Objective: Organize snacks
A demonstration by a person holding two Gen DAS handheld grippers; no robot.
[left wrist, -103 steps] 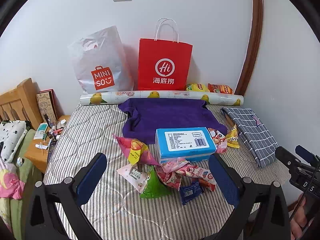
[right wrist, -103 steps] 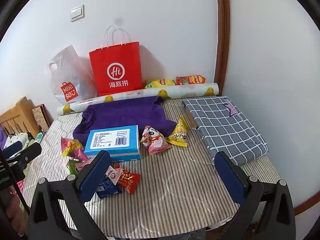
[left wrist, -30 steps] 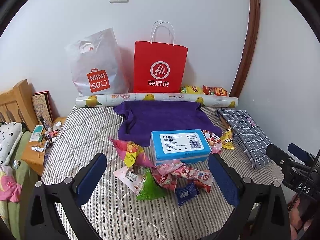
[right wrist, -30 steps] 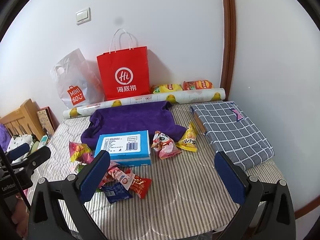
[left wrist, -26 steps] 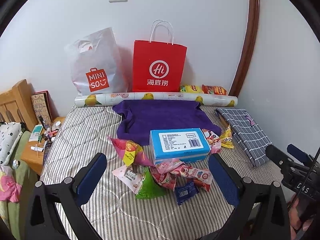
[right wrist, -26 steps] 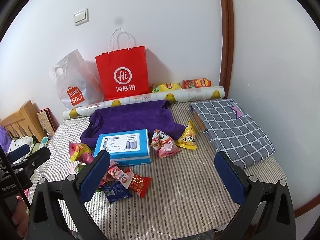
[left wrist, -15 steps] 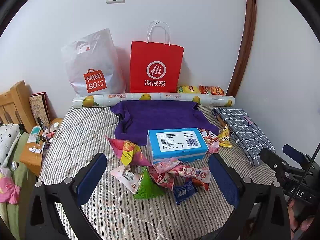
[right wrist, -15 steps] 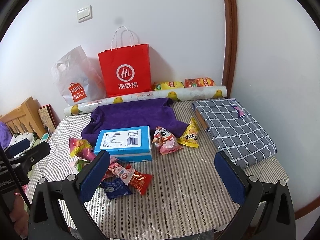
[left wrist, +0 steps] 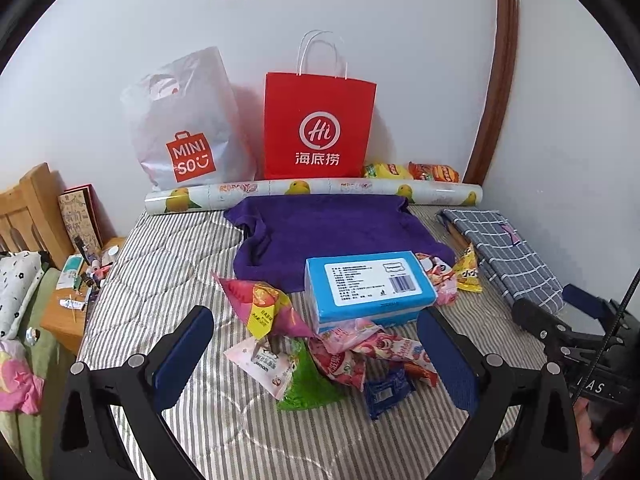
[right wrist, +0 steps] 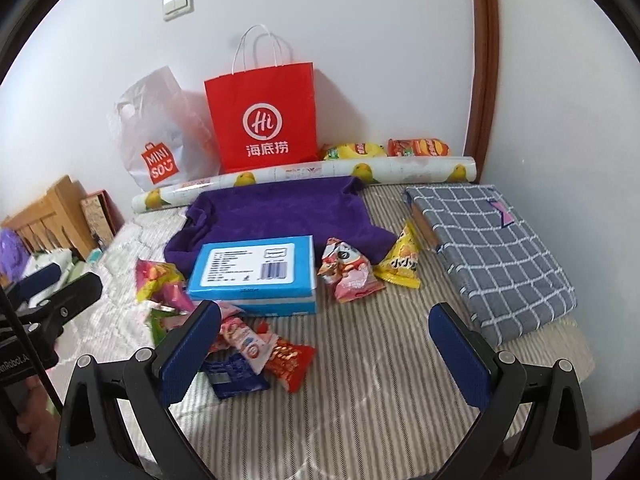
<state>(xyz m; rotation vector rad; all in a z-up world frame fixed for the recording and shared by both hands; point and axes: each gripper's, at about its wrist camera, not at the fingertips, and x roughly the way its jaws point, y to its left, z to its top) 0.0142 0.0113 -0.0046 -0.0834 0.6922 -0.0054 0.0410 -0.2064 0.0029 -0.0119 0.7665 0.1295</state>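
A blue box (left wrist: 368, 284) (right wrist: 254, 270) lies mid-mattress with snack packets around it. In front of it sit a pink and yellow packet (left wrist: 260, 306), a white packet (left wrist: 262, 366), a green packet (left wrist: 304, 384), pink packets (left wrist: 356, 348), a red packet (right wrist: 288, 360) and a dark blue packet (left wrist: 386, 392) (right wrist: 232, 376). To its right lie a pink packet (right wrist: 348, 272) and a yellow packet (right wrist: 400, 262). My left gripper (left wrist: 316, 354) hangs open above the front pile, holding nothing. Over bare mattress my right gripper (right wrist: 326, 350) is open too, empty.
A red paper bag (left wrist: 318, 128) and a white plastic bag (left wrist: 184, 124) stand against the wall behind a paper roll (left wrist: 312, 194) and a purple cloth (left wrist: 332, 232). Chip bags (left wrist: 408, 170) lie far right. Checked fabric (right wrist: 492, 248) covers the right side. A cluttered nightstand (left wrist: 76, 292) stands left.
Both grippers have drawn back and risen slightly, so the snack pile sits a little farther off in both views. Nothing on the mattress has moved; both grippers stay open.
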